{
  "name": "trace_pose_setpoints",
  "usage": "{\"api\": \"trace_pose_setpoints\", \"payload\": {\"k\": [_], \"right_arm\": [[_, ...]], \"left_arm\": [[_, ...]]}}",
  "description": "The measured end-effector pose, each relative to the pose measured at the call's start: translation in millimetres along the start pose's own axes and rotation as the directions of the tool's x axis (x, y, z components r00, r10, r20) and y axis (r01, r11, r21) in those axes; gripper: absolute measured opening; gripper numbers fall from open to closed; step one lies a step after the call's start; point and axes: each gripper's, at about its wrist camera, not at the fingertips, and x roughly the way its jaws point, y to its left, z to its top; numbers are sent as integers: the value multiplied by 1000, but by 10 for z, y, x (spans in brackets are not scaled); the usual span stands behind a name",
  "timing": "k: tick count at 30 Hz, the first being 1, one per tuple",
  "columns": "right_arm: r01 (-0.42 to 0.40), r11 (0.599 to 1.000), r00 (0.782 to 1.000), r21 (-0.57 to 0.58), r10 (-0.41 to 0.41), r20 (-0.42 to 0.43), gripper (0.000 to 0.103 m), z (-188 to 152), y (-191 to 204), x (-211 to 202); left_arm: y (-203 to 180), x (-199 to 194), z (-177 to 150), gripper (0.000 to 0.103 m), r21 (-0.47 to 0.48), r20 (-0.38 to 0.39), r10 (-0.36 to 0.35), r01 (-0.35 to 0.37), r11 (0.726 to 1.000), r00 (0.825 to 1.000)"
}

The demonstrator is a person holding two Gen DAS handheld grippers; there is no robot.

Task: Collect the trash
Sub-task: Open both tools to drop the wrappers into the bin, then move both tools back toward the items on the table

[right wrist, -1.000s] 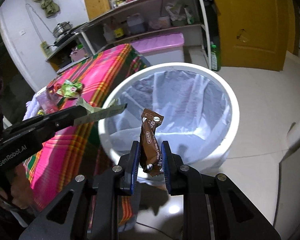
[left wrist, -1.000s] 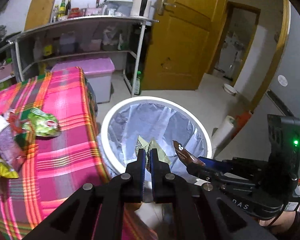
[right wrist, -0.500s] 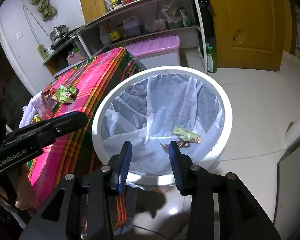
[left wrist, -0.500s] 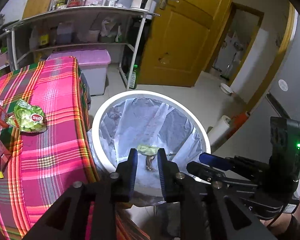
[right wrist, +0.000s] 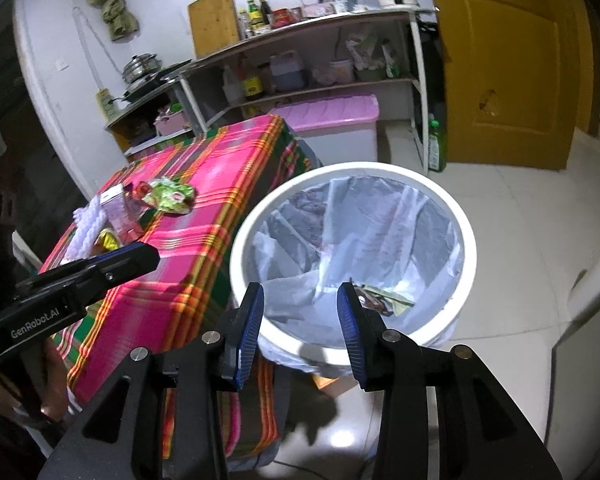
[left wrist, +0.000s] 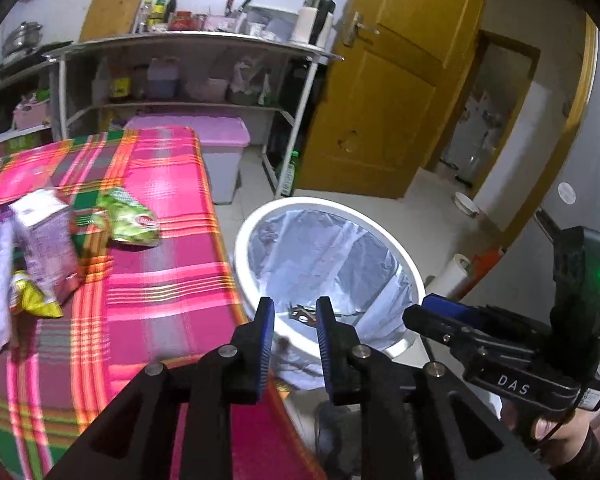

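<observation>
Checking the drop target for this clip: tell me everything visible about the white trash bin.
The trash bin is a round, white, plastic-looking tub lined with a thin translucent bag folded over its rim. It stands upright on the pale tiled floor, close against the corner of the table with the pink plaid cloth. A brown wrapper and a greenish one lie at its bottom. Both grippers hover open at its near rim, not touching it.

Glossy white plastic bin (right wrist: 466, 240), thin translucent liner (right wrist: 380, 216); woven plaid tablecloth (left wrist: 168, 280), probably cotton.
</observation>
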Motion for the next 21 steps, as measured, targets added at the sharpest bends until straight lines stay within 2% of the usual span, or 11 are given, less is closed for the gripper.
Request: {"api": "trace_pose_setpoints", "payload": {"k": [12, 13, 14, 15, 18, 21], "right_arm": [[-148, 984, 989, -100, 145, -38, 40, -38, 554, 88], [-157, 982, 987, -106, 153, -47, 42, -37, 600, 113], [-165, 980, 986, -112, 159, -55, 51, -34, 643, 133], [-176, 977, 984, -118, 169, -63, 54, -31, 689, 153], [-194, 971, 980, -141, 185, -77, 57, 4, 808, 205], [-200, 966, 979, -165, 189, -79, 57, 56, 912, 263]], "left_arm": [[408, -490, -246, 21, -45, 42, 134, -132, 990, 990], [433, -510, -253, 21, -50, 44, 141, -139, 989, 989], [477, -550, -271, 21, -60, 48, 153, -150, 987, 987], [523, -584, -289, 21, -68, 50, 164, -161, 985, 985], [663, -696, -328, 21, -98, 60, 199, -193, 976, 978], [839, -813, -337, 36, -139, 78, 242, -230, 963, 967]]}}
